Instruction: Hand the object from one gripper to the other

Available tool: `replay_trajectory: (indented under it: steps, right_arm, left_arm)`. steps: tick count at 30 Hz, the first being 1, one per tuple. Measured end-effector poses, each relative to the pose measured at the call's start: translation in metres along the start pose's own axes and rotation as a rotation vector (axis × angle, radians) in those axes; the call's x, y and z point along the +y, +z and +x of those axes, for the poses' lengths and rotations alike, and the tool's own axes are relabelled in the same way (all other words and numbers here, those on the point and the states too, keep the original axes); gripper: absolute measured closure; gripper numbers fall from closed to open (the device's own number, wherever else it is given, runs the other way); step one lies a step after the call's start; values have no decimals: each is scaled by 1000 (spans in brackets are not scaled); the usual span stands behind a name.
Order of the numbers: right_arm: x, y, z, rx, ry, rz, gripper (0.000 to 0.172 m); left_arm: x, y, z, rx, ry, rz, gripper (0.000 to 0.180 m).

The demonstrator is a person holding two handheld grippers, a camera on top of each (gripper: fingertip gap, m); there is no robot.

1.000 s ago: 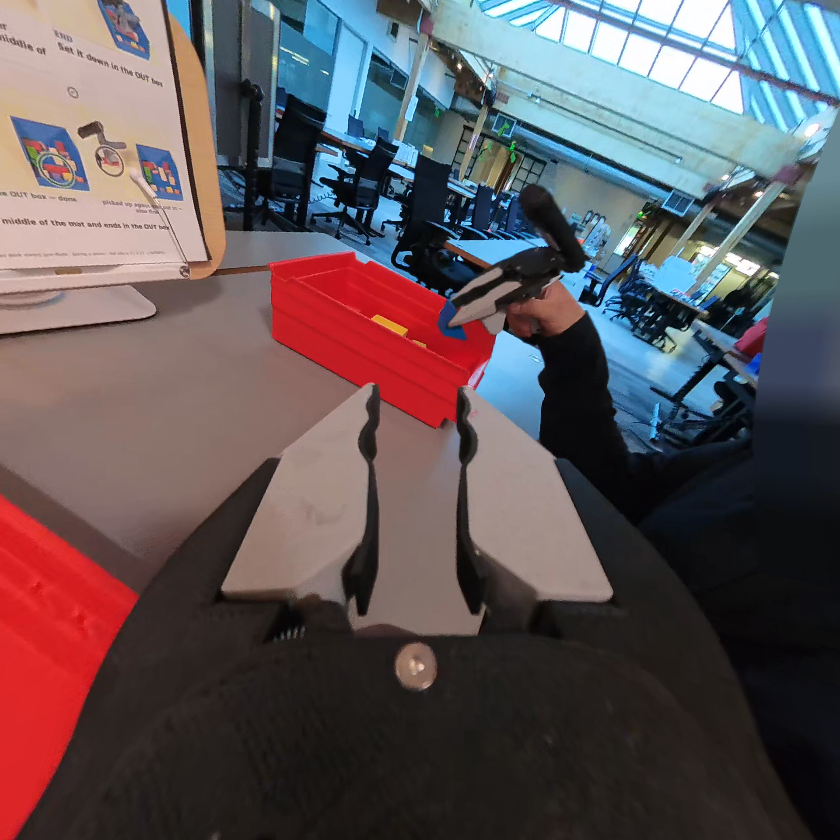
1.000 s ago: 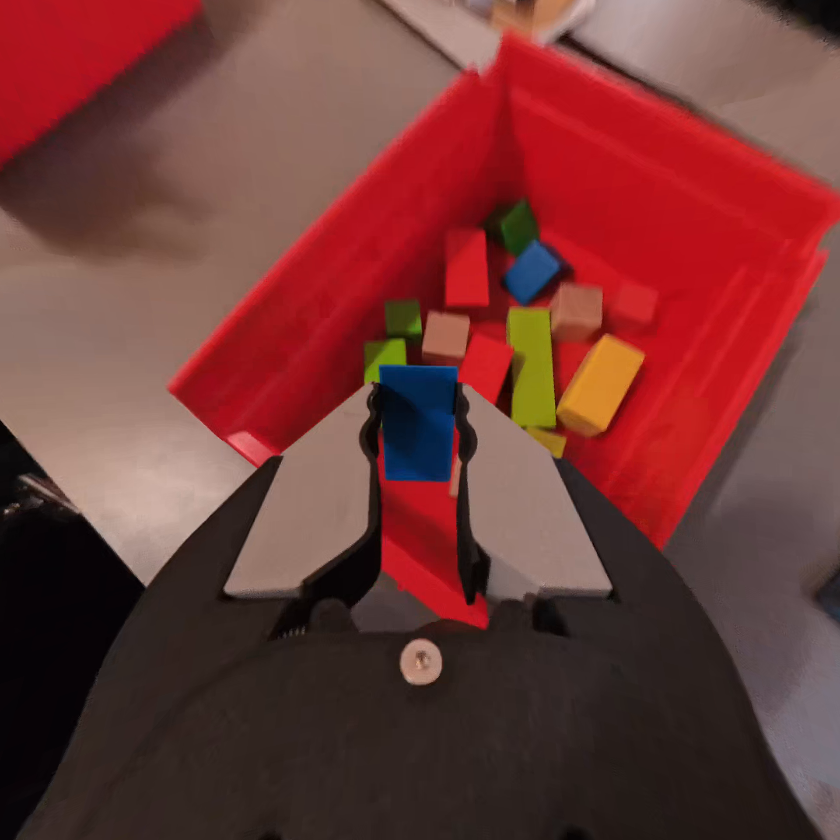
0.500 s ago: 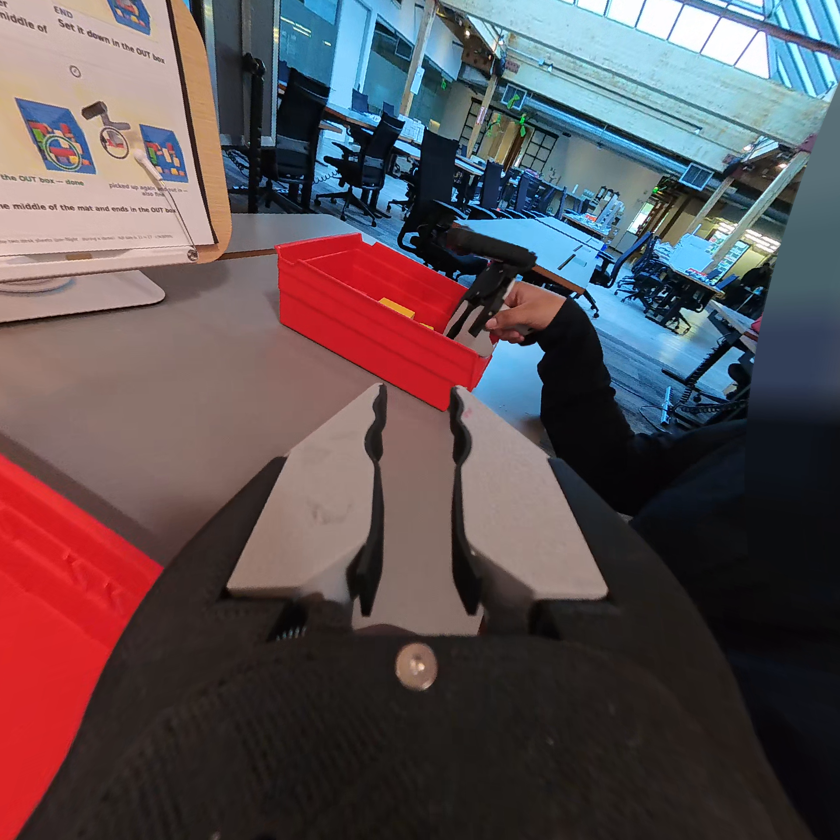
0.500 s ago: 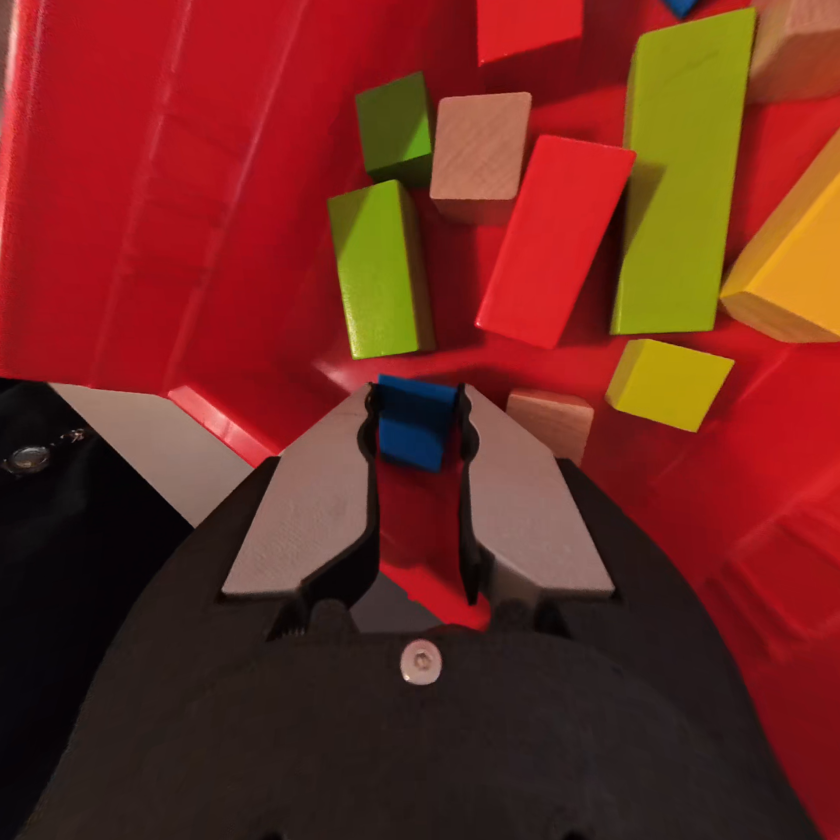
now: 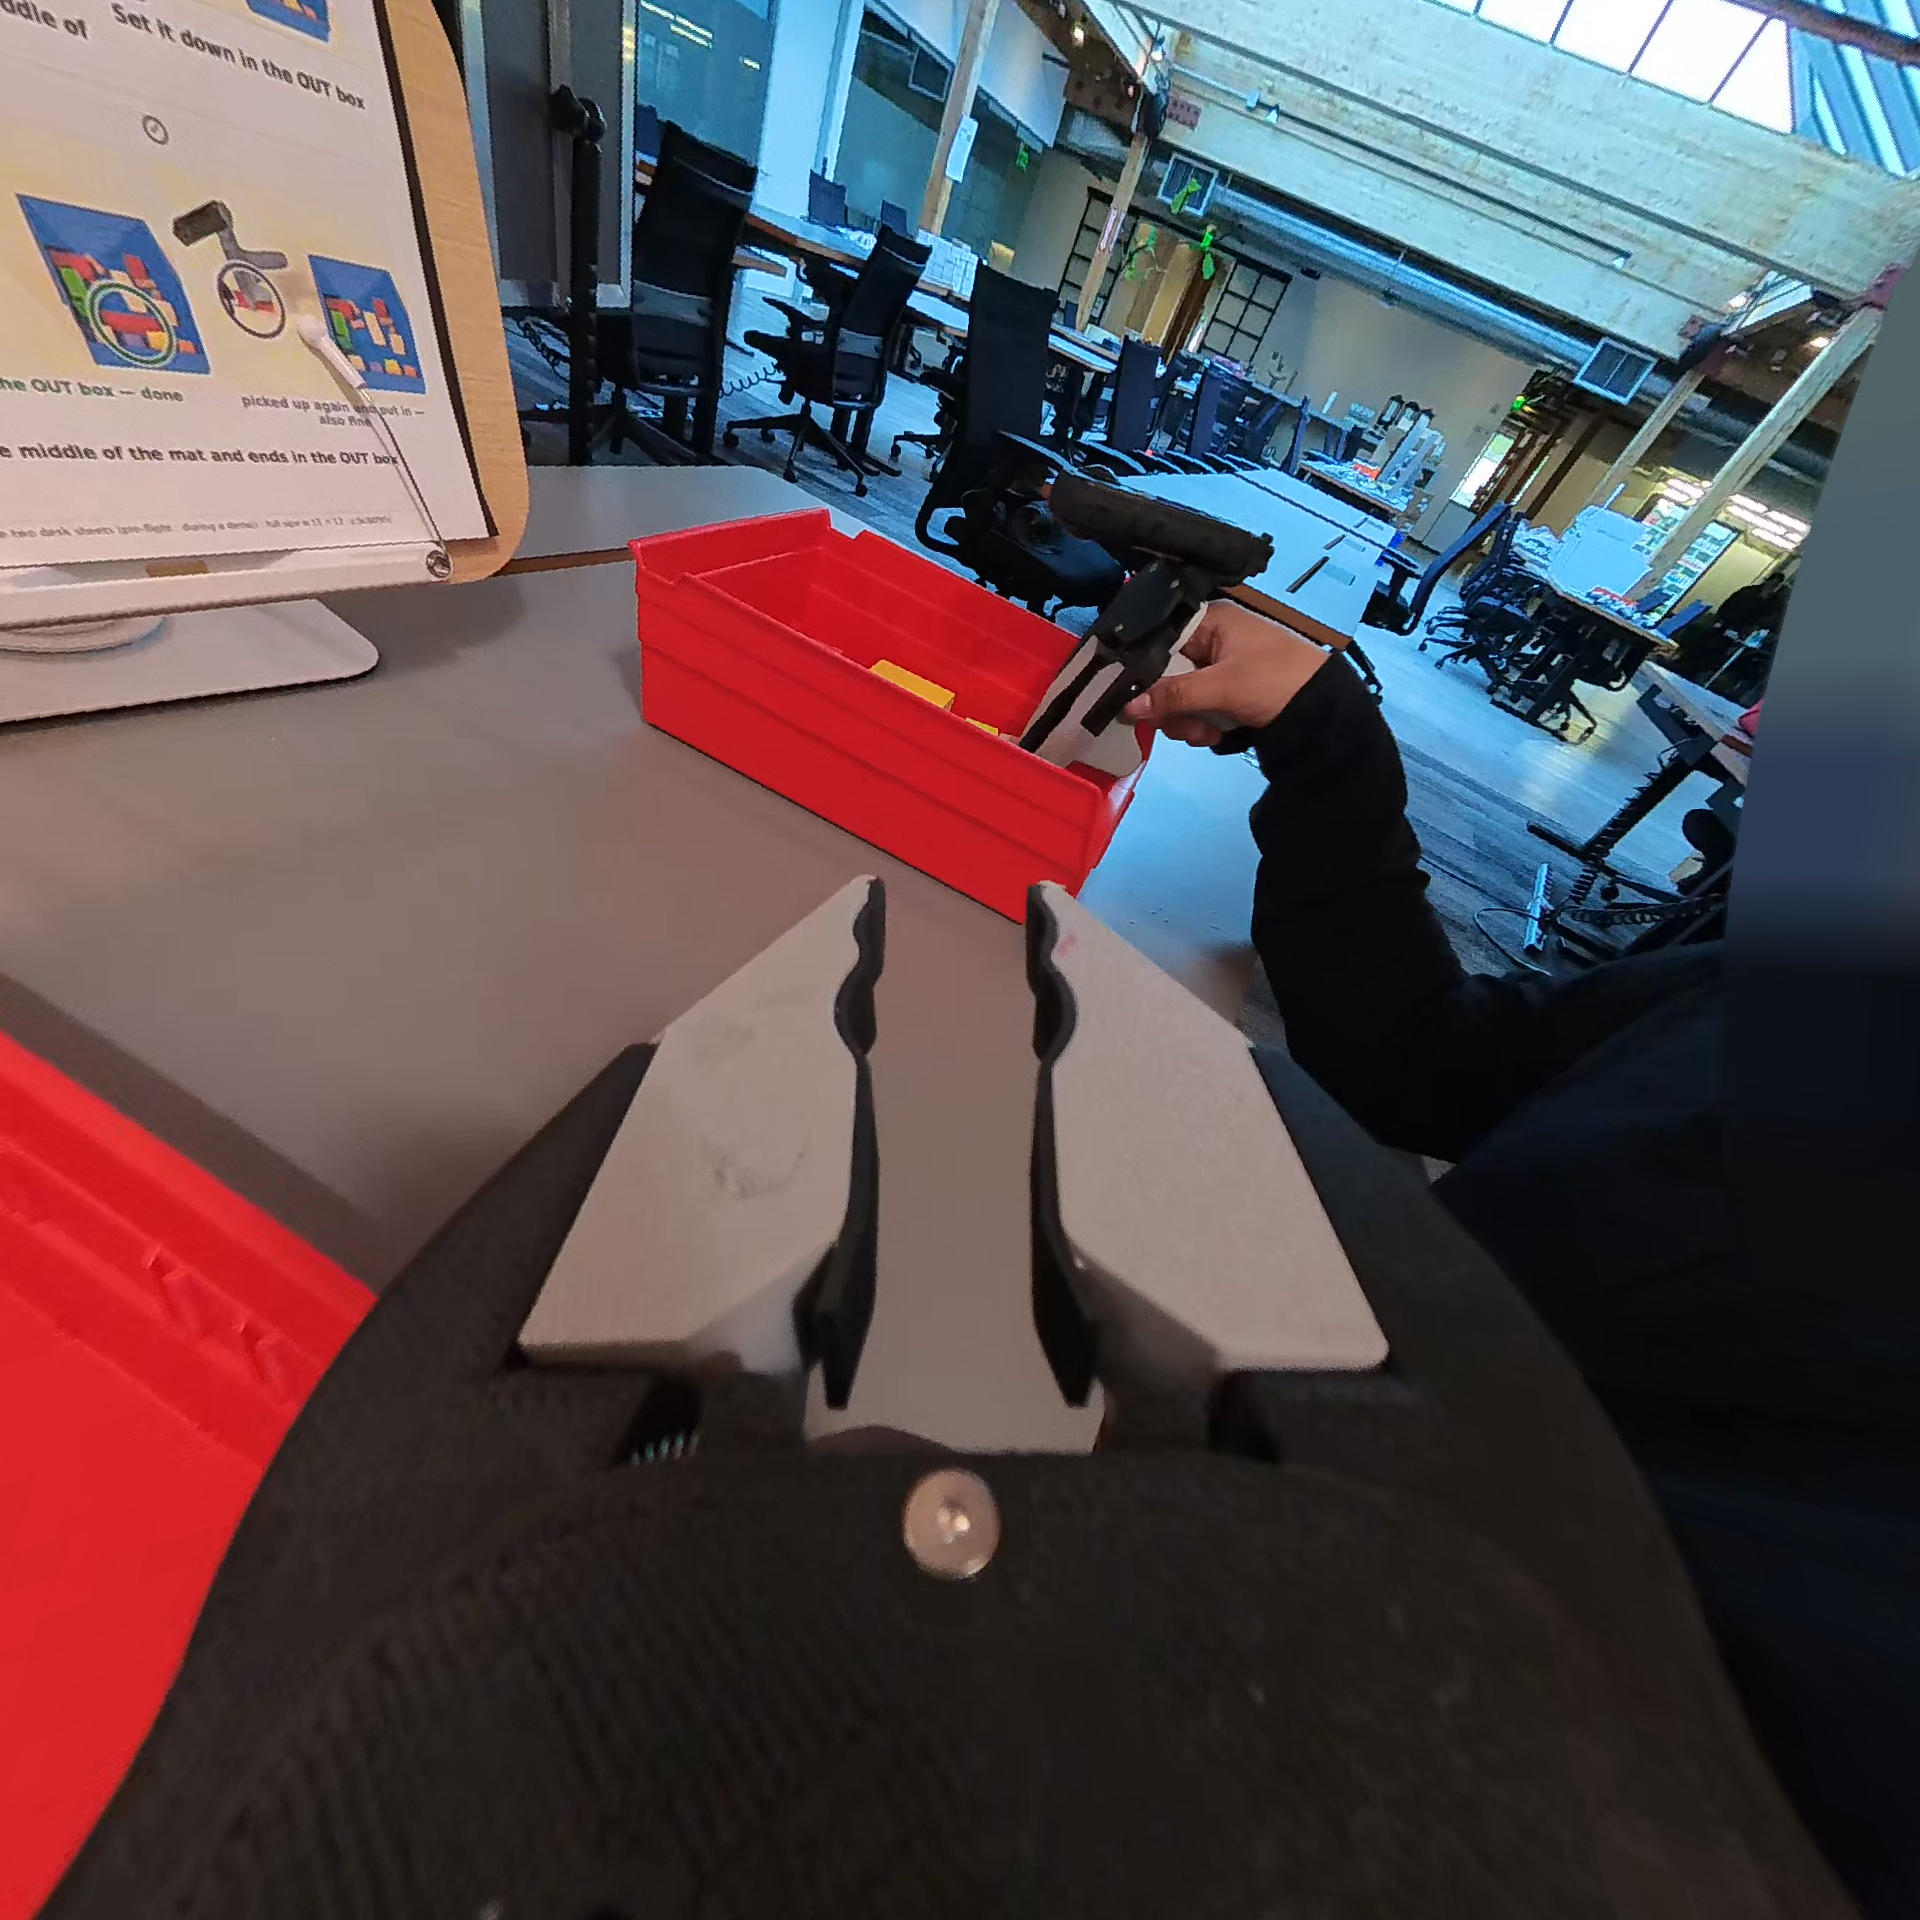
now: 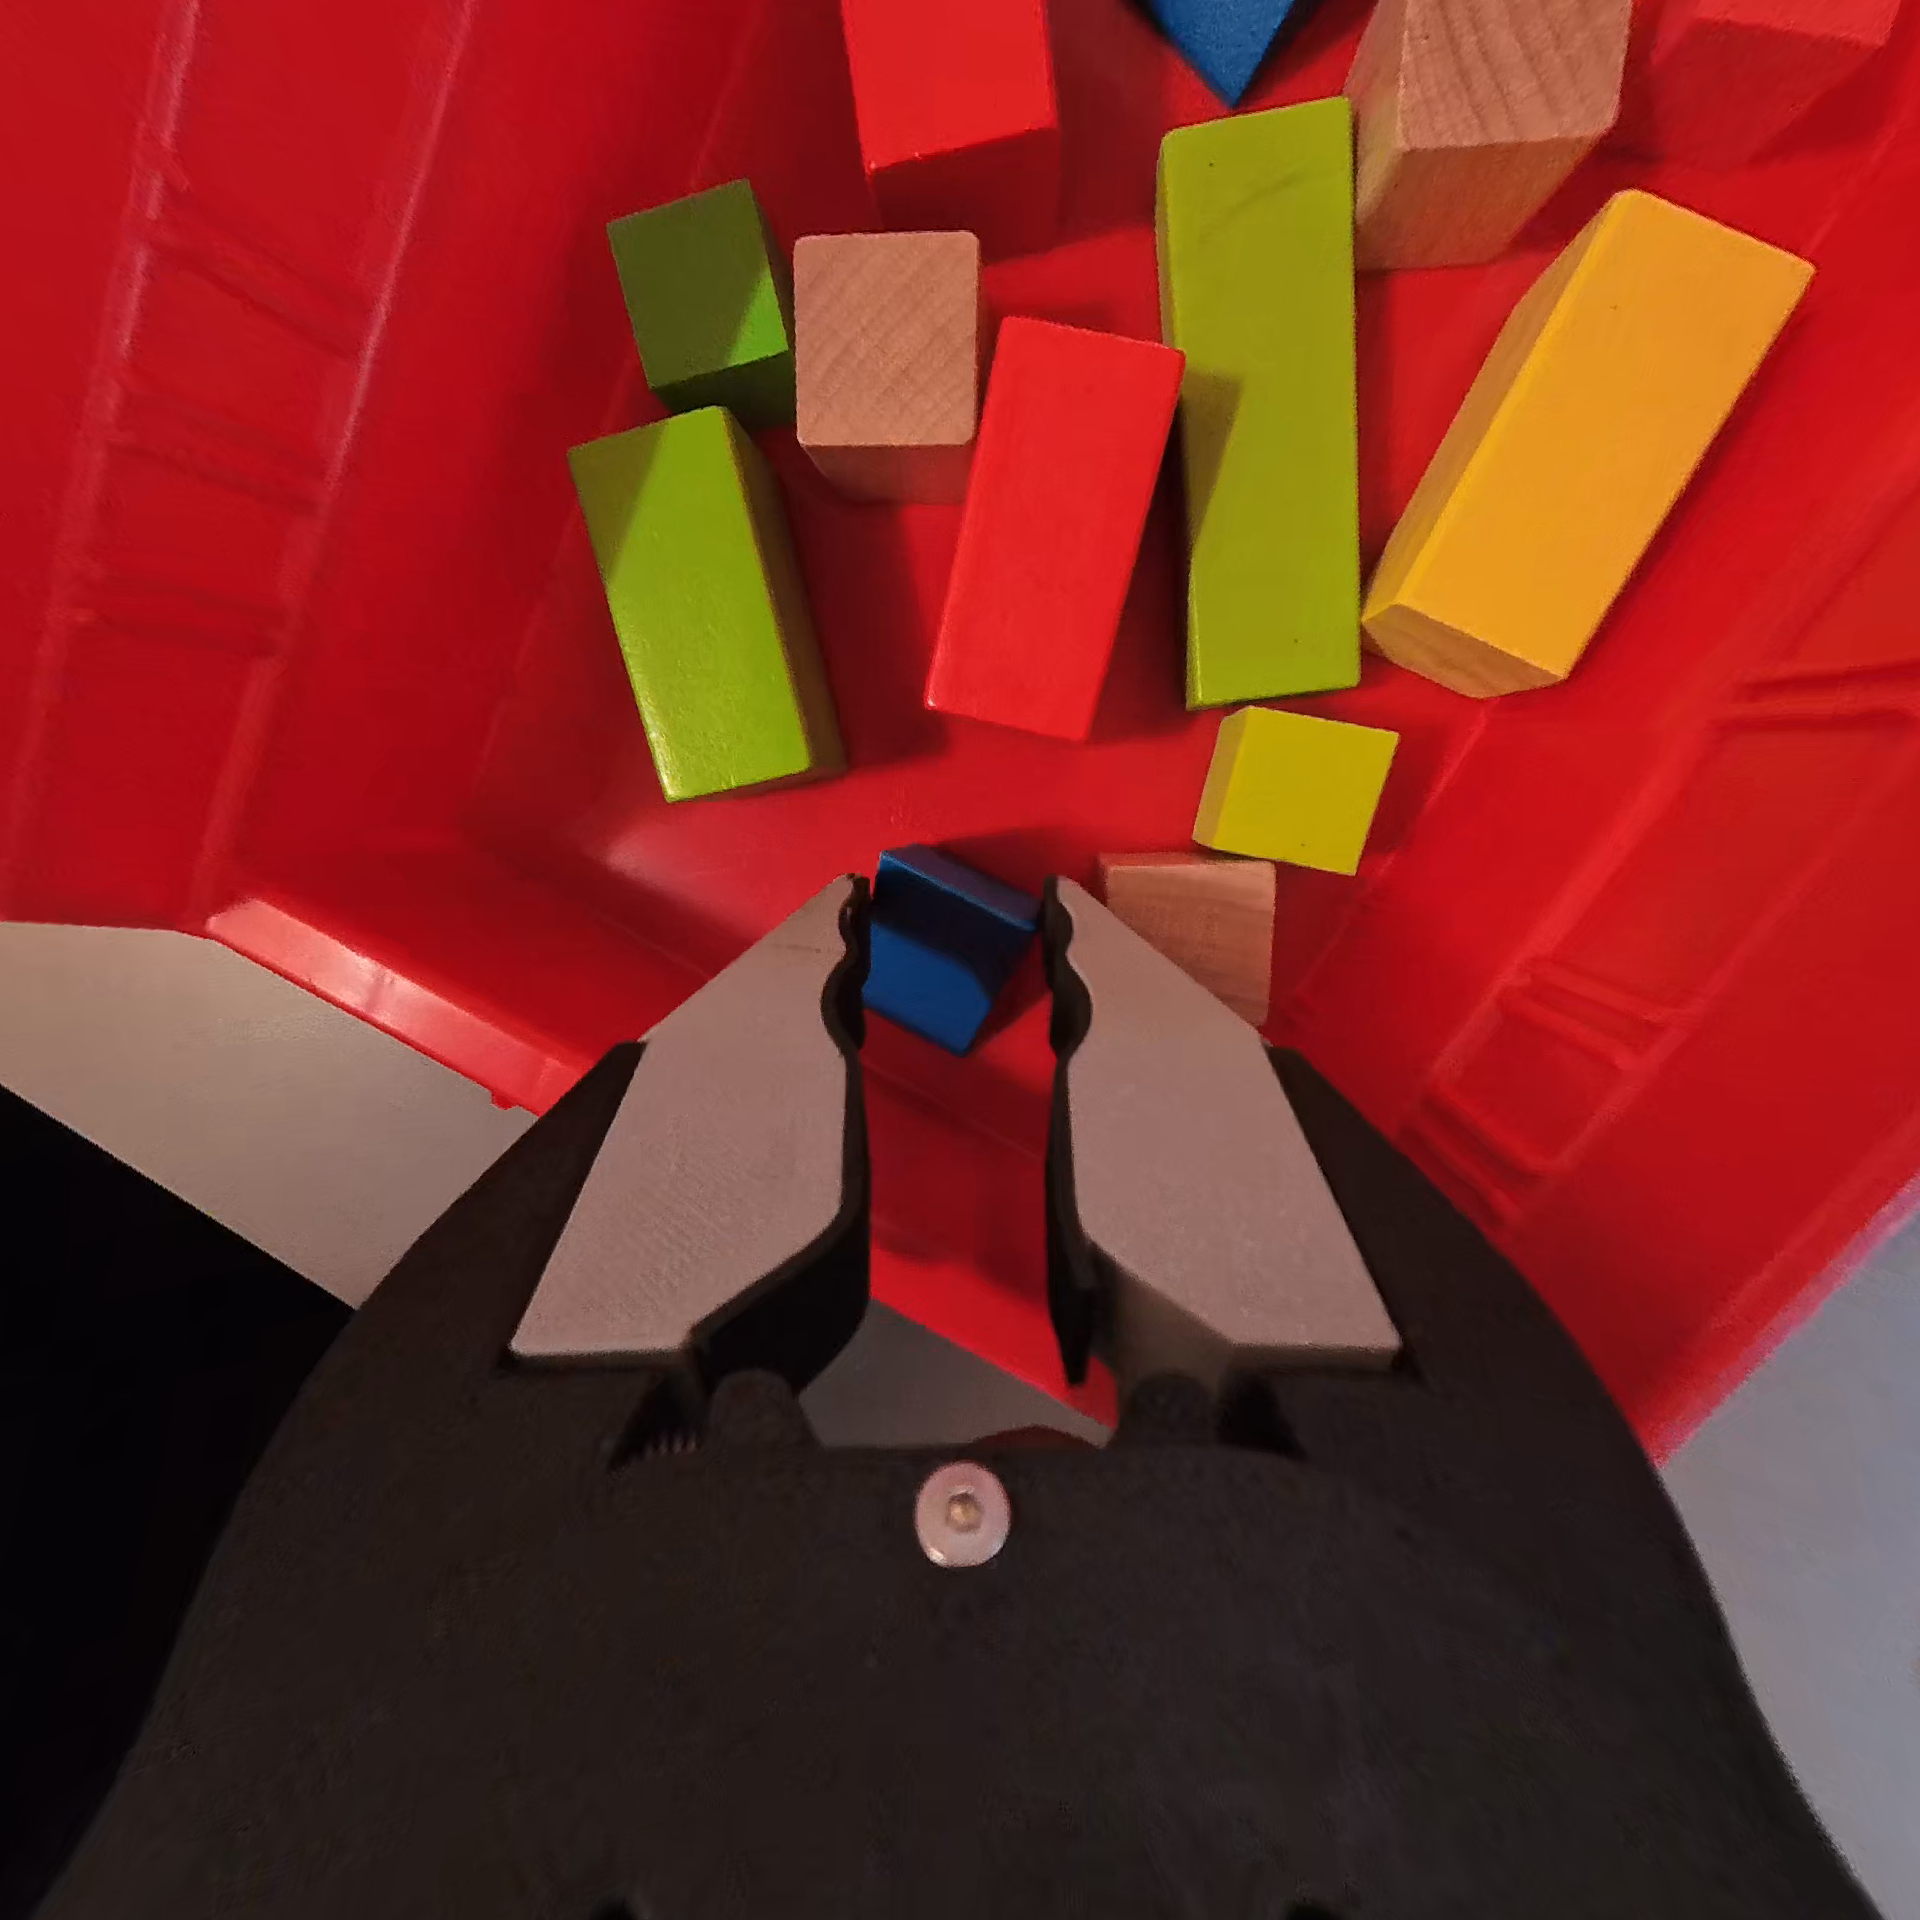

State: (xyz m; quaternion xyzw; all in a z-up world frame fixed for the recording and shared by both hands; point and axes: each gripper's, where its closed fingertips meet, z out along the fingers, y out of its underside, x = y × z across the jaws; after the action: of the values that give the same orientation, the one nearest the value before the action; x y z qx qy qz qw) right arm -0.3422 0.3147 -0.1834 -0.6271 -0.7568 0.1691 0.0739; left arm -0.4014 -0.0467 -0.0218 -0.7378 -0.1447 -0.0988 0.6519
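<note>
In the right wrist view, my right gripper reaches down into the red bin. A blue block lies askew on the bin floor between its fingers. The left pad is against the block, and a sliver of red floor shows between the block and the right pad, so the jaws stand open around it. In the left wrist view, my left gripper is open and empty above the grey table. That view shows the right gripper dipping into the near end of the red bin.
Several green, red, yellow and plain wooden blocks lie in the bin beyond the blue one. A plain wooden block sits just right of the right finger. A second red bin is at my lower left. An instruction sheet on a stand stands at the back left. The tips of one gripper are about 40 cm away from the tips of the other.
My right gripper has lowered the blue block into the bin. The block was square between the pads and now lies skewed on the floor, loose on its right side. The left jaws narrowed slightly.
</note>
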Motion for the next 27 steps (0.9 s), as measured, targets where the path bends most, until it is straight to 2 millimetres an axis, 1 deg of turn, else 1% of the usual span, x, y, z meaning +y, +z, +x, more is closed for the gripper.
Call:
replay_trajectory:
  steps: [4,6,7,8,10,12,15,18,22,27]
  right_arm:
    - [-4,-1,-5,-33,-10,22,142]
    - [-10,-6,-14,-109,-5,72,144]
    - [-15,-11,-19,-154,-6,113,163]
    - [-19,-15,-22,-184,-7,152,172]
    - [-20,-17,-25,-245,13,169,172]
    - [-13,-11,-20,-224,24,125,171]
    - [-13,-16,-12,-152,27,133,172]
    - [-13,-20,-23,-159,-30,136,170]
    - [-10,-14,-25,-98,-114,94,170]
    - [-12,-10,-7,-17,-56,83,172]
  left_arm:
    - [0,-1,0,-1,1,-1,158]
    - [0,-2,0,-2,3,-1,158]
    - [-1,-2,0,-3,4,1,158]
    - [-1,-3,0,-3,4,2,159]
    - [-2,-4,0,-3,3,6,159]
    - [-2,-4,0,-3,4,4,159]
    - [-1,-3,1,-2,8,-1,159]
    - [-1,-3,1,-3,10,-3,159]
    - [1,-1,2,1,7,-10,159]
    - [1,-2,2,-2,11,-9,159]
